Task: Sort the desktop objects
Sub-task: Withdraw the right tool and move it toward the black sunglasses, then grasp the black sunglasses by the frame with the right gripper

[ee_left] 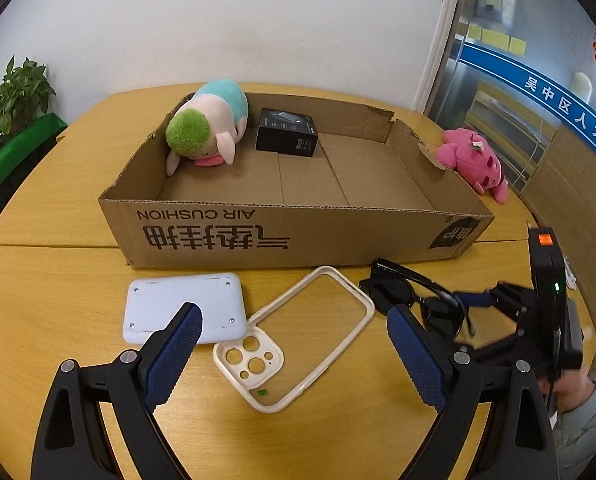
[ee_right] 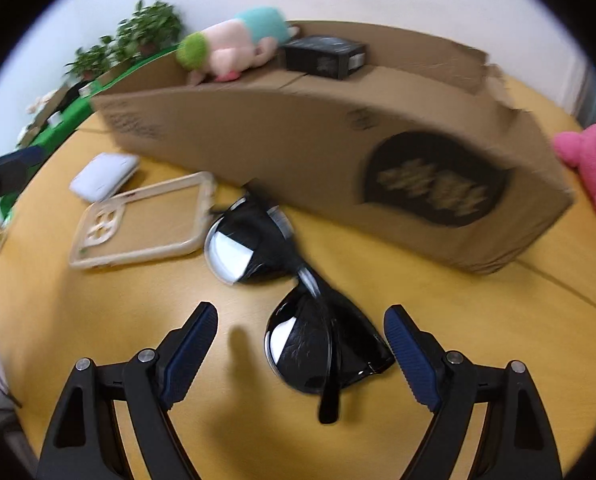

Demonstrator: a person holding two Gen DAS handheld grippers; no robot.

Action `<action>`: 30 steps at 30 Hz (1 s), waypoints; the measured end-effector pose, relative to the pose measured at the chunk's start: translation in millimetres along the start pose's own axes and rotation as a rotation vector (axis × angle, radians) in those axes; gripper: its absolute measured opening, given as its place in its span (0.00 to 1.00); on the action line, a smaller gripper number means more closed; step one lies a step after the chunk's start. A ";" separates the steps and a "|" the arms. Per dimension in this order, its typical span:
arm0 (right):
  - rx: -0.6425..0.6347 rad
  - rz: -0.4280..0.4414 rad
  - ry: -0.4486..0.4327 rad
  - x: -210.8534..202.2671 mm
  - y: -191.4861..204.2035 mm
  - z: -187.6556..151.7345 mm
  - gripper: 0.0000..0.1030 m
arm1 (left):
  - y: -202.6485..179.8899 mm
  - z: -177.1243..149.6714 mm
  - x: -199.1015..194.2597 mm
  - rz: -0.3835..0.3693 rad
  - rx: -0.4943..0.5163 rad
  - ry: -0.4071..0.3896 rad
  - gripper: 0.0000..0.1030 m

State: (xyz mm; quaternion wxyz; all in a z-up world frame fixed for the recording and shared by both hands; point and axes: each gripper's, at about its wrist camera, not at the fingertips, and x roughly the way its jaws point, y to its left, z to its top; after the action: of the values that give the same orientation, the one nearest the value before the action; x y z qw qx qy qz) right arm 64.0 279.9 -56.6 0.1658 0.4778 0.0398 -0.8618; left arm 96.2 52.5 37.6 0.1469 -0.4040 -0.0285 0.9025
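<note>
Sunglasses [ee_right: 298, 300] lie nearest, folded on the yellow table [ee_right: 458, 340], one dark lens between the spread jaws of the right gripper [ee_right: 301, 326], pads clear of the frame. At nine o'clock of them rests the cream phone case [ee_right: 146, 224], and beyond it at ten o'clock a white device [ee_right: 104, 176] lying face down — what it is I cannot tell. Seen from the left wrist, the left gripper [ee_left: 294, 322] hangs with jaws apart over the phone case [ee_left: 298, 336], gripping nothing.

I judge the sunglasses light, rigid and glossy, so slippery and easily scratched; the frame edge or bridge looks safer than the lenses. The case seems light and springy — best pinched across one side rail.

At twelve o'clock, the cardboard box [ee_right: 298, 148] holds a plush pig [ee_right: 234, 48] and a small black box [ee_right: 326, 56]; a pink plush [ee_right: 594, 160] at two o'clock is cut off. Blur smears the box's print here.
</note>
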 end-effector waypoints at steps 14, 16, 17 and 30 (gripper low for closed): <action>0.094 0.003 -0.034 -17.6 10.6 7.0 0.56 | -19.9 -5.2 11.9 -0.089 0.023 0.044 0.93; 0.116 0.013 -0.029 -18.4 6.7 7.9 0.25 | -19.9 -6.5 12.9 -0.093 0.021 0.047 0.93; 0.128 0.026 -0.018 -17.1 5.1 8.4 0.16 | -20.4 -6.7 13.7 -0.094 0.019 0.049 0.93; 0.330 0.077 0.005 -26.4 0.6 -28.7 0.13 | -43.2 -14.3 59.3 -0.303 -0.037 0.210 0.92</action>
State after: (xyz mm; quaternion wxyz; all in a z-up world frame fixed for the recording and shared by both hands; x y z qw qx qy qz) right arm 100.3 292.4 -49.9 0.1181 0.5016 -0.1203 -0.8485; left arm 79.9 109.9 -7.4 0.2756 -0.4896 -0.0900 0.8223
